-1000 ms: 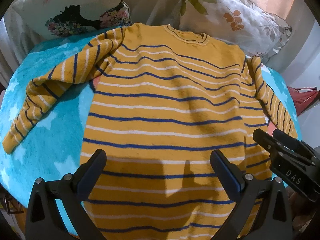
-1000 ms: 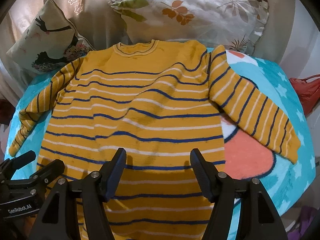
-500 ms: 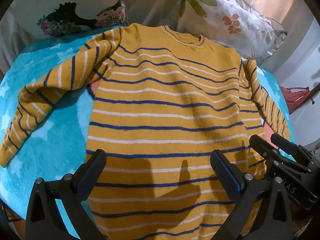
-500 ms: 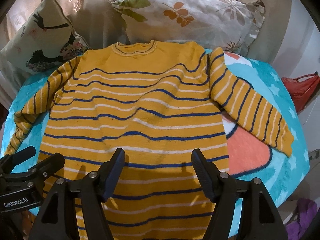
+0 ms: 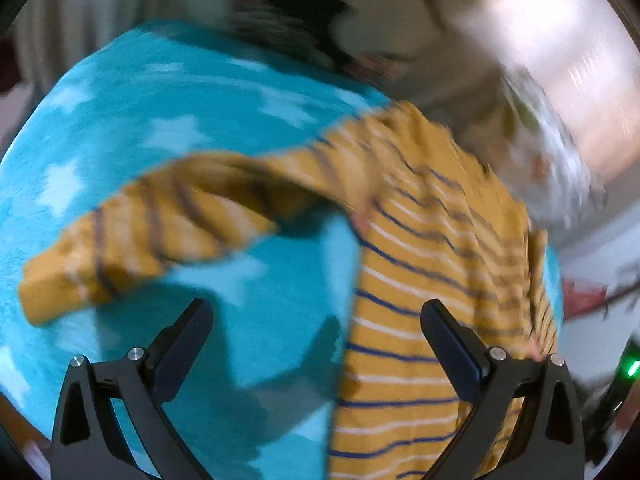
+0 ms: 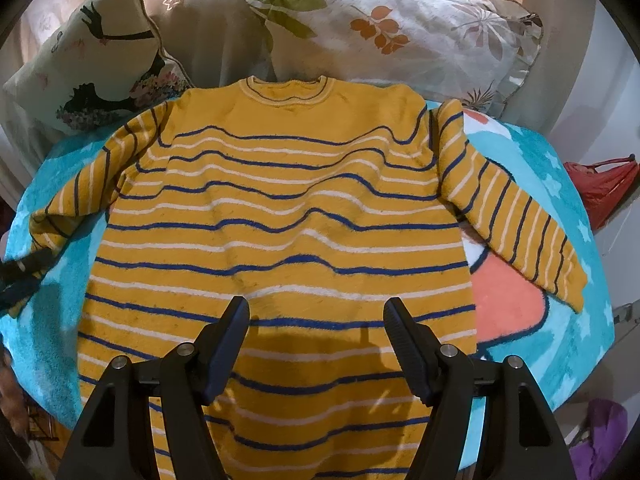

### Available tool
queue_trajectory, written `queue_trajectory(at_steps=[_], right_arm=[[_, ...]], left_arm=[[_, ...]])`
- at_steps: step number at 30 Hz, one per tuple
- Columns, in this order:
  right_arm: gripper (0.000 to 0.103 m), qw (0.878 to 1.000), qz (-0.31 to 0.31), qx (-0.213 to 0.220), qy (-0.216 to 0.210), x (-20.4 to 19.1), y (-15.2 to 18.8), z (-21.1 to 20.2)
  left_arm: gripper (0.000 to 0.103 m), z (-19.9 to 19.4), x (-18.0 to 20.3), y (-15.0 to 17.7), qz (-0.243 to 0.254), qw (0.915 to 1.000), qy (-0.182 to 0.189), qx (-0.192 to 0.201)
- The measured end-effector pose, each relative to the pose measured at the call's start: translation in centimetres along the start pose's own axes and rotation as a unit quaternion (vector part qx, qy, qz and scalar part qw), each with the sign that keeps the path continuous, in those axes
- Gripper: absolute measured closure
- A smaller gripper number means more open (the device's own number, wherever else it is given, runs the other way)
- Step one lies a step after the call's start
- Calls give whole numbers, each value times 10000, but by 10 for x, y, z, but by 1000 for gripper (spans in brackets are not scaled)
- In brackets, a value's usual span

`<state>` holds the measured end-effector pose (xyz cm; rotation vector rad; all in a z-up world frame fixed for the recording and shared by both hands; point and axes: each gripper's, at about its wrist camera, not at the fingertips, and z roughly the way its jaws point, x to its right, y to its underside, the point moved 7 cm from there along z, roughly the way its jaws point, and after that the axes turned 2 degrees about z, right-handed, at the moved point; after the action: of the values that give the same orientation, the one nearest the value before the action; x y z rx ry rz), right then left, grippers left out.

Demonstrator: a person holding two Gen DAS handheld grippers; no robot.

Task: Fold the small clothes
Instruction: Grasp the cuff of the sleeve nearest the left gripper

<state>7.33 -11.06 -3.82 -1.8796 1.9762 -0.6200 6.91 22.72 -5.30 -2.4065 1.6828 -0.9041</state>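
I see the yellow striped sweater lying flat on the turquoise blanket, sleeves out. My right gripper hovers over its lower body, fingers spread, holding nothing. My left gripper, also spread and empty, sits over blanket between the sweater's sleeve and its body; that view is blurred.

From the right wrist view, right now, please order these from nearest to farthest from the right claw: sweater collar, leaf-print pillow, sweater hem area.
1. Sweater hem area, directly under the right claw.
2. Sweater collar, straight ahead.
3. Leaf-print pillow, behind the collar, to the right.
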Motion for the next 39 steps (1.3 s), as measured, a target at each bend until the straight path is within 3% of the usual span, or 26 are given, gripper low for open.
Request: queue_trajectory(at_steps=[4,8,10,12,13,14,16,18,24,25,27,28,29,31,34,37,38,39], right_arm=[[29,10000,-7,-54,27,-6,3,2],[29,9999,-31,-105,13,-14,7,3],[29,9999,-54,-93,9,-18,8,1],[29,9999,-68,-73,-3,-22,9,-1],[29,10000,-75,-58,2,-24,9,-2],[29,10000,-73,-53,10,-25,10,-2],[29,10000,-37,-61,20,-26,11,-2],[29,10000,1,-61,40,-26,11,-2],[29,9999,60,-114,33,-31,10,3],[29,9999,22,-138,19,-34,10,5],[29,9998,-47,-171,-15,-39,10,8],[29,9998,-94,-190,-43,-43,10,9],[29,9997,-131,-207,-59,-45,10,11],[29,9995,-193,-241,-62,-50,10,14],[29,9992,-280,-282,-55,-55,10,17],[29,9989,-346,-305,-37,-57,10,18],[29,9989,-361,-312,-27,-57,10,19],[29,9988,-369,-319,-20,-57,10,19]], left_arm=[[0,4,-32,-22,-915,9936,629,-192],[0,24,-37,-29,-1251,9891,628,-451],[8,33,-43,-32,-1401,9877,472,-512],[38,32,-43,-40,-1363,9893,377,-353],[73,32,-45,-46,-1312,9902,329,-345],[101,33,-49,-50,-1336,9897,363,-351],[100,29,-62,-63,-1530,9869,432,-284],[100,17,-70,-78,-1416,9893,342,-33],[100,-52,-67,-131,-401,9937,-29,1050],[94,-62,-69,-135,-195,9921,-234,1216],[56,-67,-73,-138,124,9907,-479,1266],[23,-63,-78,-138,364,9907,-580,1176],[15,-54,-79,-137,543,9912,-603,1046],[15,-31,-84,-130,1096,9896,-671,644],[15,10,-104,-116,1598,9812,-1082,54],[17,39,-122,-98,1478,9841,-801,-580],[21,41,-123,-95,1449,9844,-739,-670],[31,38,-120,-94,1564,9831,-733,-602]])
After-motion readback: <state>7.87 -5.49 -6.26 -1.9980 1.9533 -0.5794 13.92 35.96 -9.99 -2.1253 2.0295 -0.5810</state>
